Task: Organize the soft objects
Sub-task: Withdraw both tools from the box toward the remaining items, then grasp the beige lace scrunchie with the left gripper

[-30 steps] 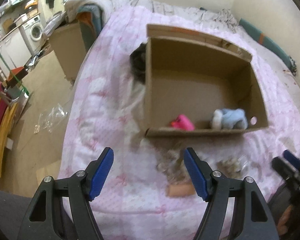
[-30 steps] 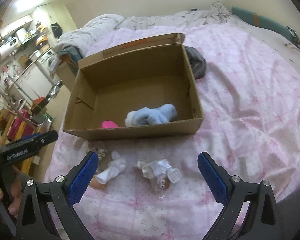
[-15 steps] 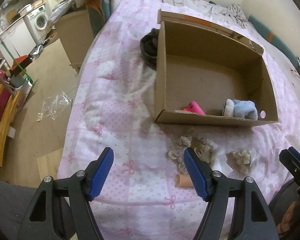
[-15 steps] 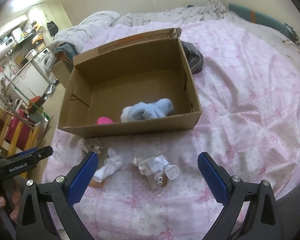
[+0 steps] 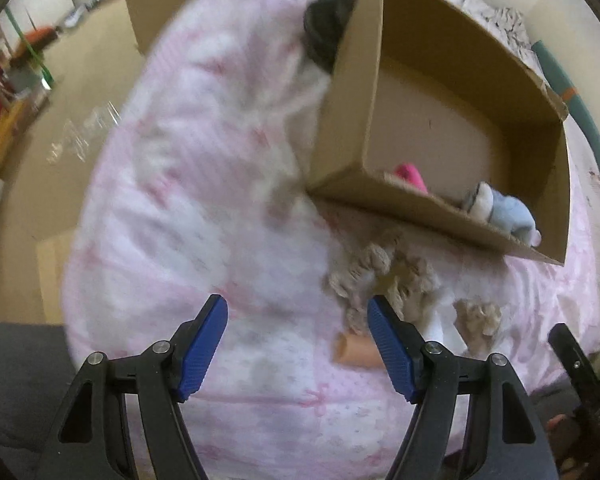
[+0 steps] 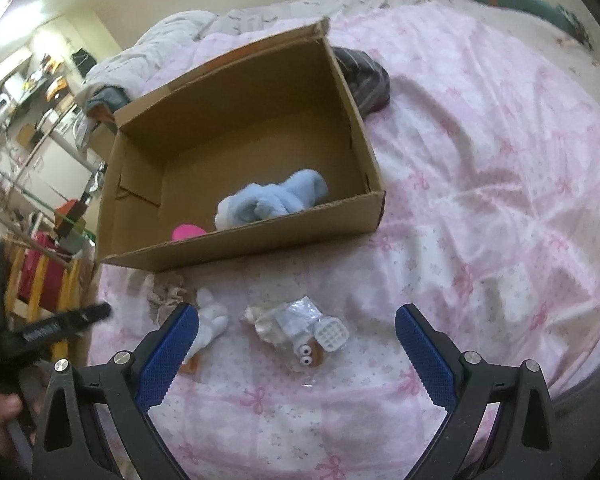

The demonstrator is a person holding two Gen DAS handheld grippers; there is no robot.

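Note:
An open cardboard box (image 6: 236, 248) (image 5: 440, 216) sits on a pink bedspread. Inside lie a light blue plush (image 6: 272, 200) (image 5: 504, 212) and a pink soft item (image 6: 188, 233) (image 5: 410, 174). In front of the box lie a white and beige frilly soft toy (image 6: 210, 322) (image 5: 380, 276) and a bagged toy with googly eyes (image 6: 300, 330) (image 5: 478, 316). My left gripper (image 5: 298, 344) is open and empty, just left of the frilly toy. My right gripper (image 6: 296, 350) is open and empty, above the bagged toy.
A dark striped cloth (image 6: 364, 76) (image 5: 324, 28) lies behind the box. The bed's left edge drops to a floor with clutter and a yellow rack (image 6: 40, 280). Crumpled grey bedding (image 6: 172, 36) lies at the far end.
The left gripper has moved forward and down toward the frilly toy; its view is blurred. The right gripper has shifted slightly closer to the bagged toy. Both stay open.

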